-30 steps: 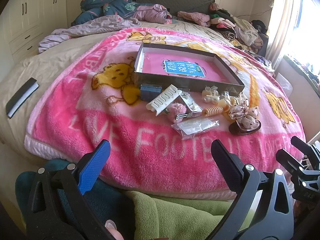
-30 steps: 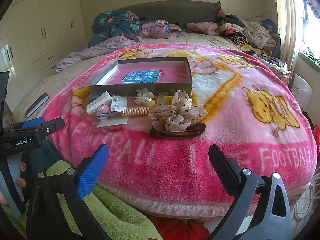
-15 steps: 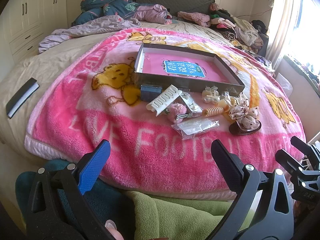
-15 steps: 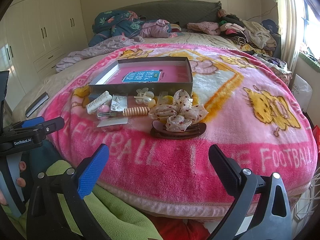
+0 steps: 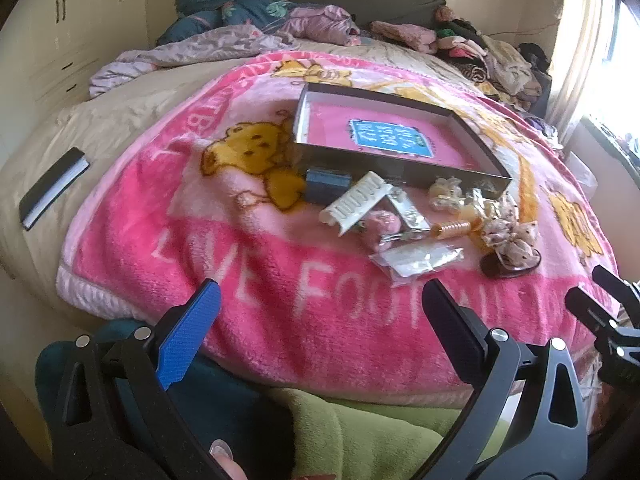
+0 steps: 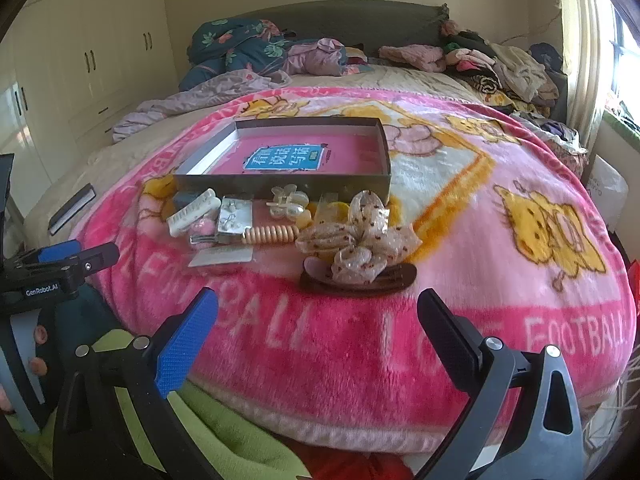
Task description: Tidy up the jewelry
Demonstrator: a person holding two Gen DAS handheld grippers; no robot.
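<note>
left view: left gripper (image 5: 320,316) fingers wide apart, empty, short of the jewelry pile (image 5: 416,220) lying beside the tray (image 5: 404,168); loose bag (image 5: 418,258) may slip
right view: right gripper (image 6: 318,322) spread, empty; bow clip (image 6: 358,246) nearest, floppy, blanket (image 6: 500,280) fleece may snag

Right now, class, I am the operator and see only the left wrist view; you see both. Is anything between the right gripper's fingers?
Observer: No. The right gripper is wide open and empty, short of the bow.
Operator: What lies under that bow?
Observer: A dark brown hair clip, long and curved, flat on the blanket.
Operator: Anything printed on my left gripper?
Observer: Its side reads GenRobot.AI.
</note>
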